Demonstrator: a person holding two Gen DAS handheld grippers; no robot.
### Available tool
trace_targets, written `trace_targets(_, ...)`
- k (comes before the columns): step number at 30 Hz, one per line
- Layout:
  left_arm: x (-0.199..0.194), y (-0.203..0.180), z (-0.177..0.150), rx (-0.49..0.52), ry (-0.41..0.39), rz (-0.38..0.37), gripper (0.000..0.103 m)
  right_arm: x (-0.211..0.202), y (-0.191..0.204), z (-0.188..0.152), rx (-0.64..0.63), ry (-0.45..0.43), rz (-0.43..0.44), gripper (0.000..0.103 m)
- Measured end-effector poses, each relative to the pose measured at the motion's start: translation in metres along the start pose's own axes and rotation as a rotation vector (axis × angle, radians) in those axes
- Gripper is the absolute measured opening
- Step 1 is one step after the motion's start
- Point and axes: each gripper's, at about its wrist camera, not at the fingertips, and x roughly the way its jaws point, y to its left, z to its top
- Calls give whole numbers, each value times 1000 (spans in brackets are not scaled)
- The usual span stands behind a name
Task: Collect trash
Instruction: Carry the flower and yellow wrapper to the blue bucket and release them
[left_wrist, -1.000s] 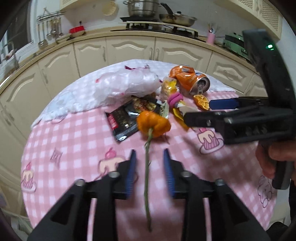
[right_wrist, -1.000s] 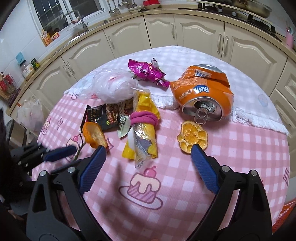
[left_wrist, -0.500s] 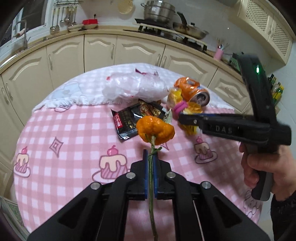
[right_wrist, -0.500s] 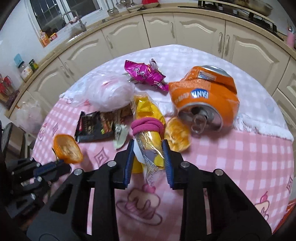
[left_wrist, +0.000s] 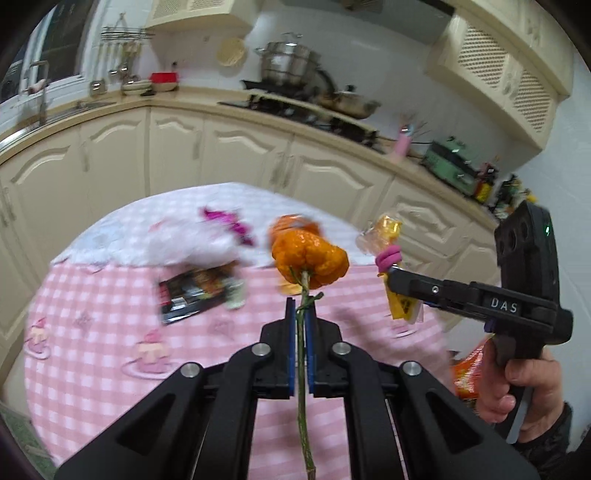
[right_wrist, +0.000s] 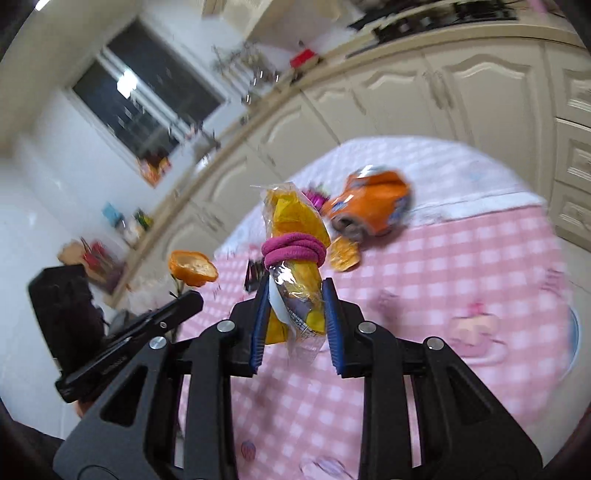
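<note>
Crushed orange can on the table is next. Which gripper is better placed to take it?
Neither is free: the left gripper clamps the flower stem, the right gripper clamps the yellow wrapper. Once emptied, probably right: the can lies just beyond its fingers.

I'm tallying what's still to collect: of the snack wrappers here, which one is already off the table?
The yellow wrapper with the pink band around it: the right tool holds it clear of the table, while the dark wrapper and the magenta wrapper lie on the cloth.

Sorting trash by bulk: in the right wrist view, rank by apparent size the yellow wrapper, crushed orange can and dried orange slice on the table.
Yellow wrapper, though nearness to the camera inflates it
Crushed orange can
Dried orange slice
</note>
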Motion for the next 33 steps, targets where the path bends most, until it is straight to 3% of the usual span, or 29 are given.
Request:
trace_targets(6, 35, -89, 10, 100, 44, -123, 4, -94, -71, 2, 102, -169, -152, 28)
trace_targets(9, 71, -140, 10, 122, 110, -230, 4, -136, -133, -12, 220, -219, -282, 28)
trace_targets(14, 166, -217, -3, 120, 302, -327, 4, -150, -246, -52, 447, -176, -447, 28)
trace_targets(20, 266, -276, -39, 148, 503, -295, 4, -119, -342, -100, 654, -64, -471, 28)
trace_targets(28, 387, -290, -72, 143, 665, -107, 5, -71, -405, -110, 759, 30, -442, 28)
trace_targets(30, 408, -288, -74, 131, 697, -84, 7, -60, -417, -114, 780, 40, -438, 33)
trace_targets(31, 420, -287, -77, 129, 714, -68, 21, -56, -424, -117, 800, 40, -429, 47)
trace_targets(32, 427, -287, -78, 131, 724, -52, 55, -53, -430, -120, 827, 40, -422, 78)
trace_targets(33, 433, -288, -79, 130, 728, -41, 68, -51, -437, -127, 863, 32, -429, 85)
